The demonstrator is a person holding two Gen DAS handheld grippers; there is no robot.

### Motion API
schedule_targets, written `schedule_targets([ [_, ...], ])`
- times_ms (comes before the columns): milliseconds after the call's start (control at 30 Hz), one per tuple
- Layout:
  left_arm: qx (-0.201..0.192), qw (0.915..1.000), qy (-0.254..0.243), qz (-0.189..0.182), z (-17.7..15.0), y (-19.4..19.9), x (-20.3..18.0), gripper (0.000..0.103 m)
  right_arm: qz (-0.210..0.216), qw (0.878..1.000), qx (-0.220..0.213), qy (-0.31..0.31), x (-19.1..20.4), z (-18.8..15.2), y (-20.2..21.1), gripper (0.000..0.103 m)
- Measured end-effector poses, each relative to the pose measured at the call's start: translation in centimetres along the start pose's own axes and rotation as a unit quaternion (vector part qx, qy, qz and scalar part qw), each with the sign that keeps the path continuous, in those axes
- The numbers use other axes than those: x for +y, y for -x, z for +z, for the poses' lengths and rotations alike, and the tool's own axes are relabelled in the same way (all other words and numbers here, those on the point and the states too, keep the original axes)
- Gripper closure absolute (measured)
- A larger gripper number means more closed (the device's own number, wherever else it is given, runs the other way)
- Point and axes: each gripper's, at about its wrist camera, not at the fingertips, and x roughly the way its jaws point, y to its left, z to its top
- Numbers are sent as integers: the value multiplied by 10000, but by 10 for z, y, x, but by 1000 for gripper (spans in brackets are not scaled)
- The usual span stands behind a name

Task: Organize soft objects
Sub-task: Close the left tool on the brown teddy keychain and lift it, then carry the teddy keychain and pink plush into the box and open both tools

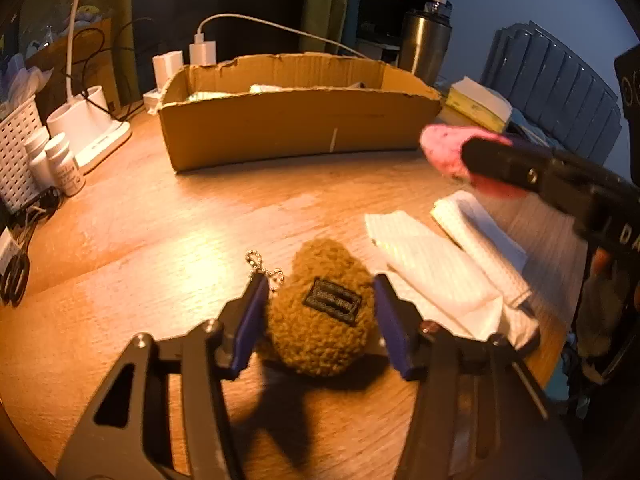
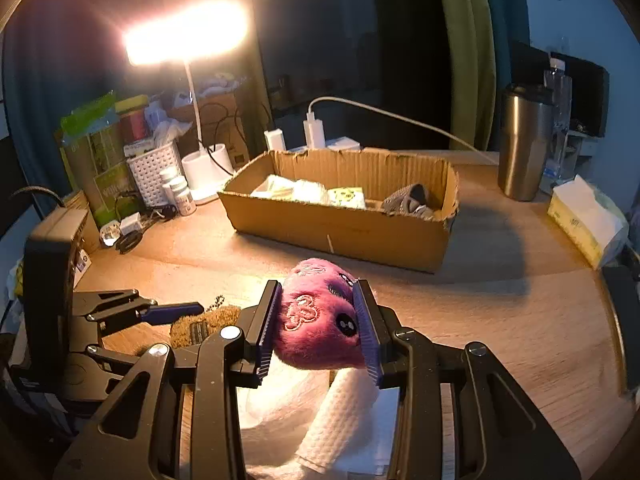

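Two pairs of tongs work at once. The right gripper (image 2: 318, 322) is clamped on a pink plush toy (image 2: 320, 320), its ribbed pads pressed into the fur on both sides, and carries it clear of the white paper towels (image 2: 340, 420) lying beneath it. The left gripper (image 1: 318, 320) straddles a brown fuzzy keychain toy (image 1: 320, 312) resting on the wooden table (image 1: 160, 220); its blue pads sit against the fleece on either flank, yet the toy appears barely squeezed, so a firm hold cannot be confirmed.

Step in hand, as judged: picking up soft items for transfer to the cardboard box (image 2: 340, 224), which stands beyond both sets of fingertips. The next move calls for carrying the pink toy forward over the near wall of the box and releasing it into the free space, while the left tongs finish closing before any lift.

Differences between views: the right wrist view looks into the box, showing pale packets (image 2: 308, 192) at its left and middle and a grey knitted item (image 2: 408, 200) at its right end; the left wrist view shows mostly the outer wall. The left wrist view alone shows the ball chain (image 1: 260, 264) beside the left pad and the black patch on the brown toy. The right wrist view shows the lit desk lamp (image 2: 184, 36).
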Motion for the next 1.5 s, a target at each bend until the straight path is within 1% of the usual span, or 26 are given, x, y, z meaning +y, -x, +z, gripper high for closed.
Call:
schedule_targets([
  [33, 2, 10000, -20, -8, 0, 0, -1, 54, -8, 10000, -26, 4, -1, 1, 2, 64],
  [100, -6, 10000, -23, -13, 0, 1, -1, 55, -28, 10000, -88, 1, -3, 4, 7, 64],
  [267, -110, 9999, 7, -50, 5, 9, -1, 56, -111, 9997, -225, -4, -10, 11, 18, 64],
  [433, -275, 9993, 75, -229, 12, 21, -2, 56, -188, 9992, -348, -23, -15, 15, 29, 64],
  [633, -725, 9972, -14, -158, 26, 49, -9, 56, -248, 9984, -501, 6, -15, 21, 43, 64],
  [700, -902, 9957, -43, -223, 31, 58, -11, 56, -259, 9982, -538, 19, -15, 23, 46, 64],
  [933, -1203, 9919, -183, -353, 53, 78, -20, 56, -332, 9968, -718, 74, -17, 35, 58, 64],
  [1100, -1522, 9873, -242, -379, 71, 97, -25, 56, -374, 9956, -847, 157, -18, 45, 65, 64],
  [1267, -1912, 9806, -224, -382, 89, 112, -25, 56, -399, 9943, -968, 219, -23, 57, 67, 64],
  [1500, -2113, 9764, -232, -392, 109, 115, -25, 56, -446, 9928, -1077, 279, -32, 72, 64, 64],
])
